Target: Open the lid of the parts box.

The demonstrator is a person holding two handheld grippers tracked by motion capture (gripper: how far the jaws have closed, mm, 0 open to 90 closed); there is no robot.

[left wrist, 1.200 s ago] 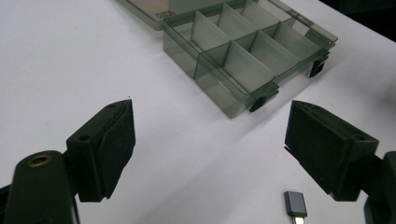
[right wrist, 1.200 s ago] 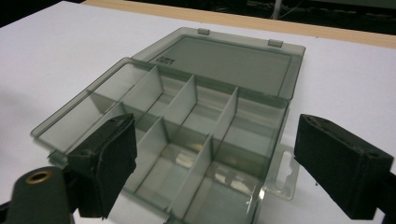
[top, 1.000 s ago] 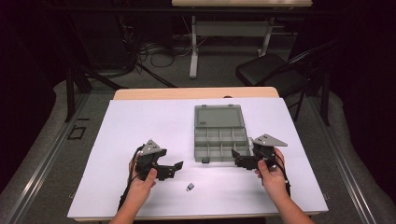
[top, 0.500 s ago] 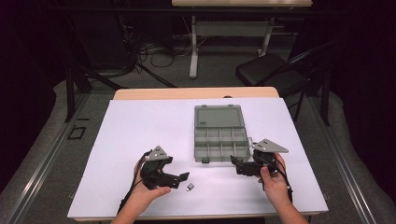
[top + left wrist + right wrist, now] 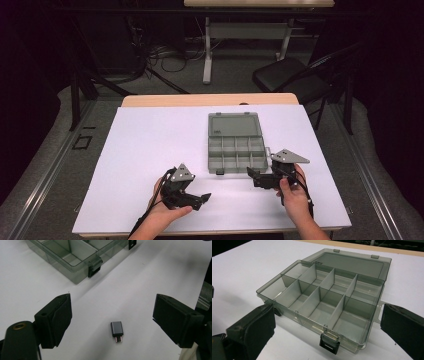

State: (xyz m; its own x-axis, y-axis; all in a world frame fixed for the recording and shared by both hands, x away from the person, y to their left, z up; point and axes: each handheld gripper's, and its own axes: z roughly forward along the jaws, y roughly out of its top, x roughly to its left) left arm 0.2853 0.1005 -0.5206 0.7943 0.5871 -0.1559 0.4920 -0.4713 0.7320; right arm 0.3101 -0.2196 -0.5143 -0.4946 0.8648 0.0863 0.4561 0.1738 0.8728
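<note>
Grey translucent organiser box [image 5: 236, 144] lies open on the white table [image 5: 150, 145], lid folded flat on the far side, its divided compartments empty as seen in the right gripper view. Left gripper [image 5: 112, 315], held in the person's left hand [image 5: 167, 212], has its jaws spread wide; between them, lying flat on the table and touching neither jaw, is a small grey USB adapter [image 5: 117, 331]. Right gripper [image 5: 325, 326], held in the right hand [image 5: 295, 192], also stands wide open, its jaws flanking the box's near edge, where a dark latch [image 5: 329, 341] hangs.
</note>
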